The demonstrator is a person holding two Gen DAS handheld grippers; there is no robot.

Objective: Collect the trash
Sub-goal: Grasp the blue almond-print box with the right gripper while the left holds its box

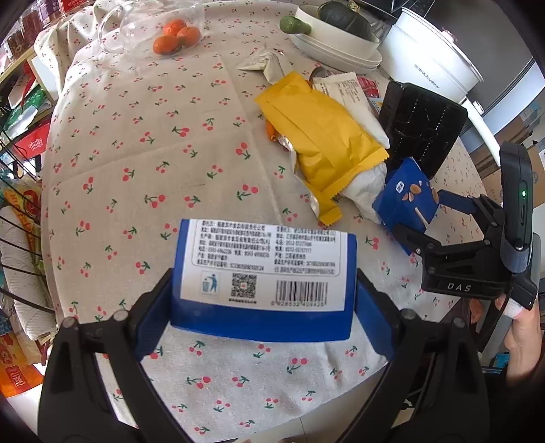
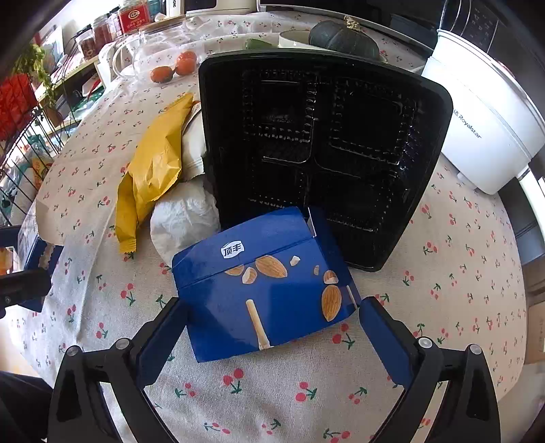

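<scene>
My left gripper (image 1: 264, 296) is shut on a blue snack box (image 1: 264, 276) with a white barcode label, held above the cherry-print tablecloth. My right gripper (image 2: 272, 313) is open, its fingers on either side of a second blue almond-stick box (image 2: 262, 286), which lies on the table. That box (image 1: 407, 201) and the right gripper (image 1: 425, 218) also show in the left wrist view. A yellow wrapper (image 1: 320, 136), crumpled white paper (image 2: 184, 221) and a black plastic tray (image 2: 323, 150) lie just behind.
Tangerines (image 1: 175, 35) and a glass jug (image 1: 136, 24) stand at the far side. White dishes with a dark squash (image 1: 337, 34) and a white cooker (image 2: 483, 126) stand at the right. Wire shelving (image 2: 24, 146) is to the left of the table.
</scene>
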